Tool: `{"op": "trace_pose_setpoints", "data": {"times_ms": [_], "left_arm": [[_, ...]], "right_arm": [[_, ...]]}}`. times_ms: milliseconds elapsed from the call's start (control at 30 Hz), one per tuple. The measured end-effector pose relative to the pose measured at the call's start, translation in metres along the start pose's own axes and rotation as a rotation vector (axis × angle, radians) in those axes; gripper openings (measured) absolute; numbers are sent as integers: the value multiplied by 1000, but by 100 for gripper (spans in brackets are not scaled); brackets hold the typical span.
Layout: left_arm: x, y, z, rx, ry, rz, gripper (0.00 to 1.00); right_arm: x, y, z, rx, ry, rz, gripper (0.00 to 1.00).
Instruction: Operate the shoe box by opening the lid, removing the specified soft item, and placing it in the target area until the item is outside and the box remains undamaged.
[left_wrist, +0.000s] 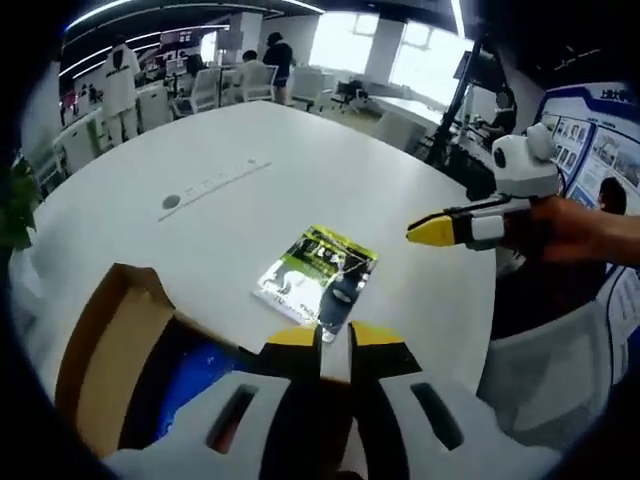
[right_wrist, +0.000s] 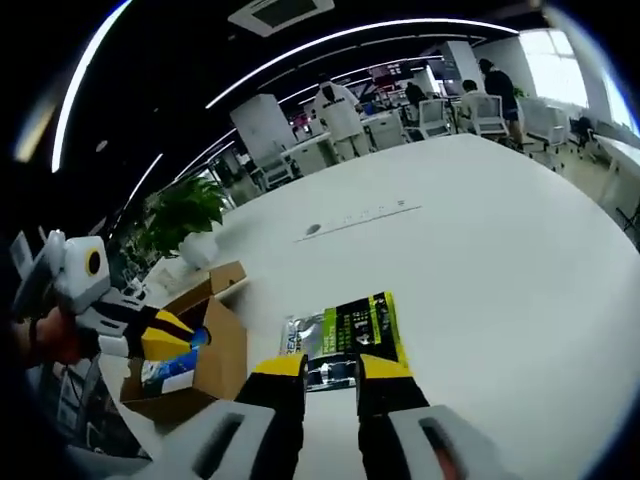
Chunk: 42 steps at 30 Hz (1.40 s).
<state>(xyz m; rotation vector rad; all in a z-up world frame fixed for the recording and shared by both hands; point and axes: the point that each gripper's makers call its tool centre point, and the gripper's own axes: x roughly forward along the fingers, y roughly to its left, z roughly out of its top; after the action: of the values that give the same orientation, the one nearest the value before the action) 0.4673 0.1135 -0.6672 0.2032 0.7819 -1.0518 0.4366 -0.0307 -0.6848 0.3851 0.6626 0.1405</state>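
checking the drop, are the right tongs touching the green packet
Cannot tell. In the right gripper view the right tongs overlap the green packet's near edge, hiding any contact or gap.

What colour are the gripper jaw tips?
Yellow over black, clearest on the right gripper in the right gripper view.

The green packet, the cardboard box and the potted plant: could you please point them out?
green packet (right_wrist: 352, 328), right gripper view, on its printed front.
cardboard box (right_wrist: 222, 356), right gripper view, on its side wall.
potted plant (right_wrist: 185, 212), right gripper view, on its leaves.

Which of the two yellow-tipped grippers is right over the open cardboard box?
The left gripper, hovering at the open brown cardboard box; the right gripper is above the green foil packet.
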Motion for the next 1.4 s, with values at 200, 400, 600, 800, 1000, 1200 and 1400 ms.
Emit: {"op": "trace_pose_setpoints", "data": {"times_ms": [200, 400, 600, 800, 1000, 1200, 1400], "left_arm": [[-19, 5, -8, -27, -24, 13, 12], [-39, 12, -21, -61, -47, 28, 12], [-58, 21, -34, -101, -74, 35, 14], [-77, 35, -44, -138, -99, 61, 15], [-96, 44, -54, -152, -120, 86, 17], [-114, 59, -65, -168, -131, 119, 18], [-130, 67, -78, -202, -148, 138, 22]], "right_arm": [[-5, 11, -7, -28, 7, 11, 17], [-6, 23, -16, -48, 16, 26, 18], [-5, 38, -22, -75, 31, 50, 19], [0, 60, -27, -101, 46, 83, 21], [7, 83, -32, -119, 56, 120, 22], [12, 103, -38, -148, 70, 154, 22], [17, 121, -42, -173, 84, 192, 24]]}}
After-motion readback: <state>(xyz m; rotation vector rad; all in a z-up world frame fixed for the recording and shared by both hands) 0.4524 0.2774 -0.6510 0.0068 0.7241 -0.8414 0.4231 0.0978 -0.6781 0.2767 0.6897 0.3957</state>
